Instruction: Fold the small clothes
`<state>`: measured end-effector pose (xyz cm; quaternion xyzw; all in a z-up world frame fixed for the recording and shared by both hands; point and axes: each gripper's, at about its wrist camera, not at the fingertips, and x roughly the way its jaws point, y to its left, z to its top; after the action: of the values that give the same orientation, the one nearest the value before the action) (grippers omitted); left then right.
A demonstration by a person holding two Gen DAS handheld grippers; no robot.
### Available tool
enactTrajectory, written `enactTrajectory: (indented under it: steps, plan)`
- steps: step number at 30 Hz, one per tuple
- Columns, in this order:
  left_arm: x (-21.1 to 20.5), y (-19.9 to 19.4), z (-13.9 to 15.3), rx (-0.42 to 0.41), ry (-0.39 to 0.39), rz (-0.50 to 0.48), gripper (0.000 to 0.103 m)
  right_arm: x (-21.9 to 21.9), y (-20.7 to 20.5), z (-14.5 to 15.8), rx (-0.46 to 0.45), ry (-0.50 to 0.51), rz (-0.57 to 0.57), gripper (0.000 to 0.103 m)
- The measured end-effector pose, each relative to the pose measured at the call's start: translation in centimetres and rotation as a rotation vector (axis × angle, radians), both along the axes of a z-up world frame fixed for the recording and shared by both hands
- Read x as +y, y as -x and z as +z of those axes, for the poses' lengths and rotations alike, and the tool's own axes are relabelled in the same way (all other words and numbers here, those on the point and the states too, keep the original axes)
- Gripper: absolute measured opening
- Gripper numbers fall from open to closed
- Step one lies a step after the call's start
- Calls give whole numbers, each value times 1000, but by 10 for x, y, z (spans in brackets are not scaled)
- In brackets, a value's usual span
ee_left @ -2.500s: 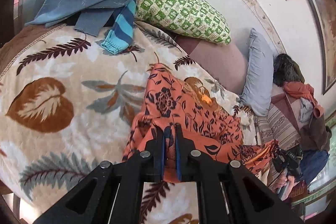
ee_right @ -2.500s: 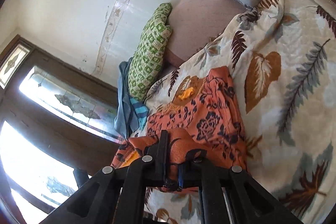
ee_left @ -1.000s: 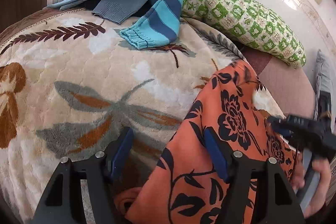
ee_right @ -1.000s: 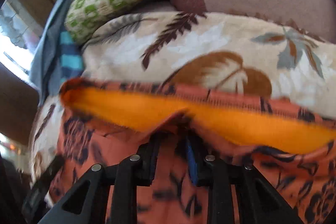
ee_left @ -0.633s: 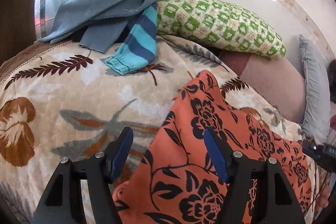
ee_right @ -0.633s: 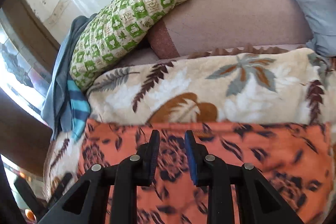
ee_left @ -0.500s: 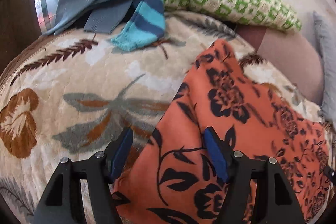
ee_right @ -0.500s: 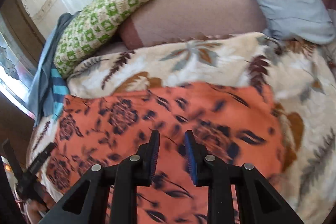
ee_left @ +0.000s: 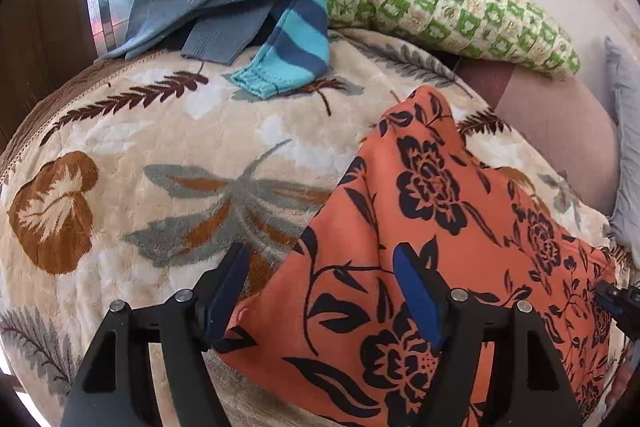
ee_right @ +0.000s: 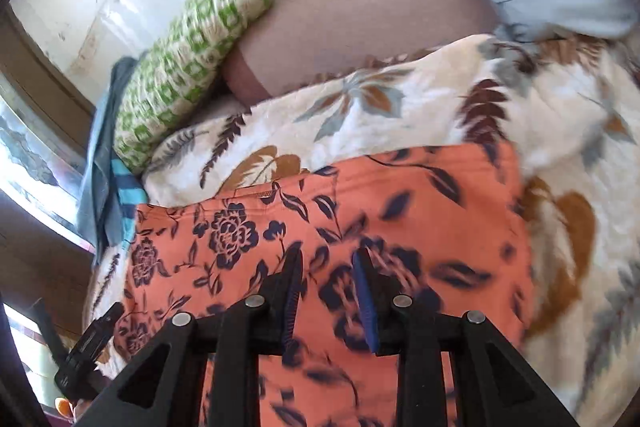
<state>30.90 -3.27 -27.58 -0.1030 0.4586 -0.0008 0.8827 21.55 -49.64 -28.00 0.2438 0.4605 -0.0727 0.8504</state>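
The thin, limp orange floral garment (ee_left: 440,227) lay spread on the leaf-print blanket (ee_left: 160,155), likely best pinched at a hem corner, with the left hand-held gripper (ee_left: 320,291) wide apart and the right hand-held gripper (ee_right: 328,291) narrowly parted, both empty.

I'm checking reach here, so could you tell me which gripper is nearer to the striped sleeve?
Left. The left gripper faces the striped sleeve across bare blanket; the right gripper hangs over the orange garment, farther off.

No text, label, brand, number or sign can be read in either wrist view.
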Motion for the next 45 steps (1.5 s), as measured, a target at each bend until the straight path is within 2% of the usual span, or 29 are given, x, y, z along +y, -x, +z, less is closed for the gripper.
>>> enactTrajectory:
  steps: [1,2,4,6,7,10,12,14,17,20,22,23,24,25,26,27,29,31,34,36,38,41,45]
  plan:
    - [3,-4,-5,28,7,5,75,-5,-16,-14,62,56,-35,27]
    - [6,-8,-10,47,24,8,76,-14,-26,-29,103,69,-55,19]
    - [13,-14,-13,69,68,15,77,-31,-33,-34,56,29,-108,11]
    - [19,-17,-9,62,83,18,77,-43,-27,-25,41,-53,-184,11]
    - [22,-17,-6,46,78,27,77,-43,-22,-18,17,-57,-195,12]
    - [38,-17,-3,31,112,78,77,-28,5,7,-61,9,-147,16]
    - [49,-15,-2,29,134,108,77,-13,29,15,-92,-23,-96,16]
    - [59,-13,-1,26,119,141,77,11,52,20,-110,-40,-34,16]
    - [71,-7,2,19,136,174,77,53,78,16,-100,-59,47,16]
    - [72,2,6,9,147,153,77,83,96,3,-107,-105,95,16]
    - [69,12,7,-2,122,126,77,95,92,-19,-62,-88,135,16]
    - [66,16,6,1,81,112,77,96,86,-37,-14,-95,145,16]
    - [64,18,2,13,21,106,77,95,87,-45,-26,-115,144,17]
    - [62,18,-4,35,-49,105,77,92,92,-41,-59,-132,135,16]
    - [63,17,-11,66,-99,104,77,90,91,-37,-44,-154,136,16]
    - [65,18,-17,99,-122,99,77,87,91,-34,-37,-178,135,16]
    - [72,29,-11,85,-122,101,77,80,93,-27,-68,-233,125,16]
    - [81,44,0,56,-90,113,77,73,95,-19,-104,-271,120,17]
    - [88,65,14,56,-8,107,77,71,92,-8,-145,-315,139,18]
    - [82,79,20,63,70,71,78,76,90,-1,-163,-342,179,18]
    - [73,89,23,75,152,51,79,83,91,8,-181,-318,218,18]
    - [56,89,19,96,245,52,87,94,90,17,-205,-264,253,18]
    - [38,81,-2,152,360,58,87,96,91,19,-203,-259,259,18]
